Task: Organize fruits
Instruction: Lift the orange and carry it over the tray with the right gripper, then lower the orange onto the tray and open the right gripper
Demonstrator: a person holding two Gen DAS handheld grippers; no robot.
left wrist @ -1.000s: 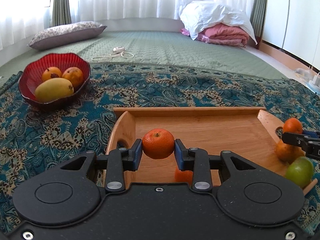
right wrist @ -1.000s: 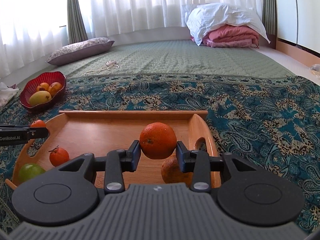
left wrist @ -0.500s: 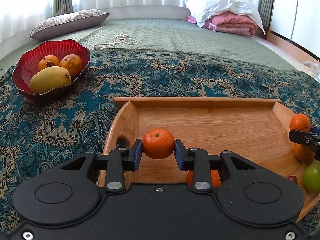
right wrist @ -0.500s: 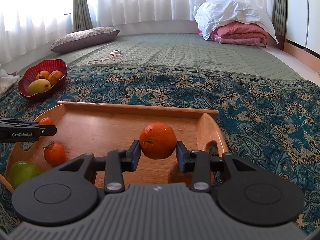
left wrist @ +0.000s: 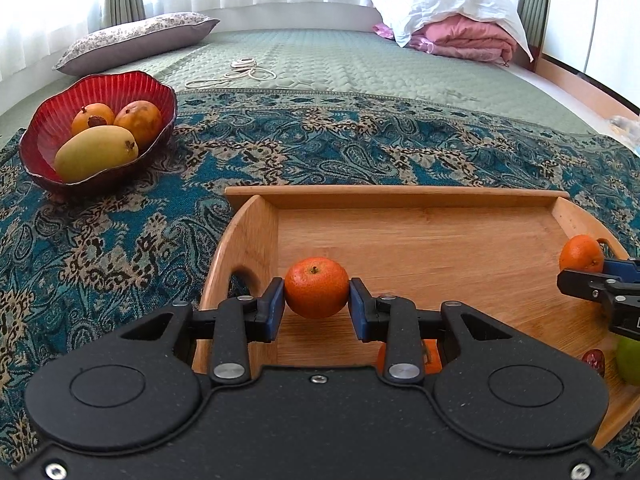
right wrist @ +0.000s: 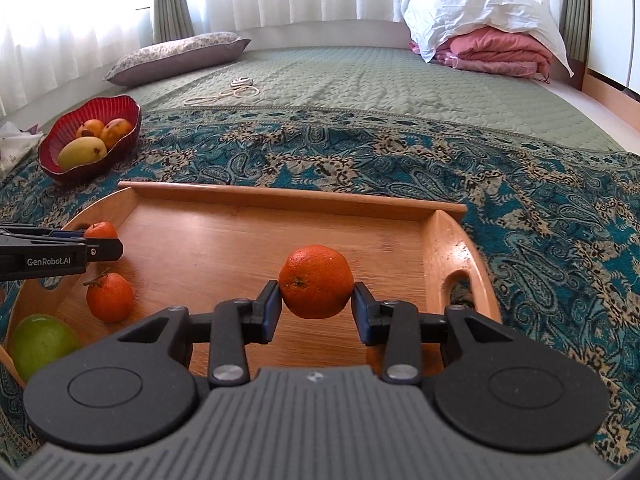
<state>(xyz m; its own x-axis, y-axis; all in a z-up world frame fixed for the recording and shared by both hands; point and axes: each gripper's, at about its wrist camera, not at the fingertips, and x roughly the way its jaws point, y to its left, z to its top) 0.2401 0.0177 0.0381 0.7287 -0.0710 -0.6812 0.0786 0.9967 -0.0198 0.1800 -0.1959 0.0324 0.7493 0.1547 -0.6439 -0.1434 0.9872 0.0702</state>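
Observation:
My left gripper (left wrist: 316, 303) is shut on a small tangerine (left wrist: 316, 287), held above the left end of the wooden tray (left wrist: 400, 196). My right gripper (right wrist: 316, 306) is shut on an orange (right wrist: 316, 282), held above the tray's right part (right wrist: 440, 248). In the right wrist view the left gripper (right wrist: 86, 249) pokes in from the left, and a tangerine with a stem (right wrist: 109, 297) and a green fruit (right wrist: 40, 344) lie in the tray. A red bowl (left wrist: 120, 84) with a mango (left wrist: 96, 153) and two orange fruits stands to the far left.
The tray and bowl (right wrist: 120, 106) sit on a blue patterned cloth (left wrist: 360, 148) over a green quilted mat. A cushion (left wrist: 136, 42), a coiled cord (left wrist: 244, 70) and folded bedding (left wrist: 460, 20) lie further back. Another orange fruit (left wrist: 428, 356) lies in the tray under my left gripper.
Both grippers have risen with their fruit still held; the tray and bowl now sit lower and more in view. The brownish fruit under my right gripper has gone out of sight.

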